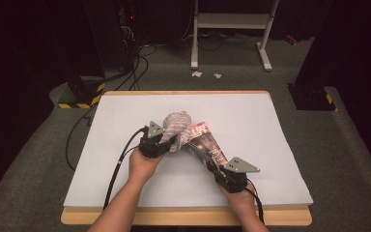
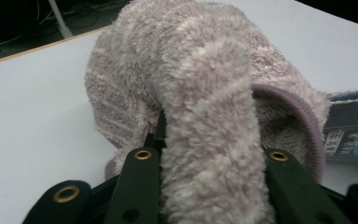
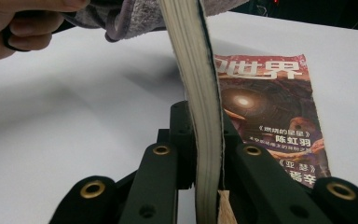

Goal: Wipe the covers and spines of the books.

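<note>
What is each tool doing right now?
Left tool: shut on the fuzzy cloth.
Right tool: shut on the magazine.

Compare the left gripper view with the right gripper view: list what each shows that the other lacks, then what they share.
Left gripper view: the left tool shut on a fold of the fluffy pink towel, with the towel's striped pile seen close up.

Right gripper view: the right tool shut on a block of pages standing on edge, the red cover lying open on the table with Chinese lettering, and a hand at the top left.

Both: the towel, part of the magazine, and the white table.
</note>
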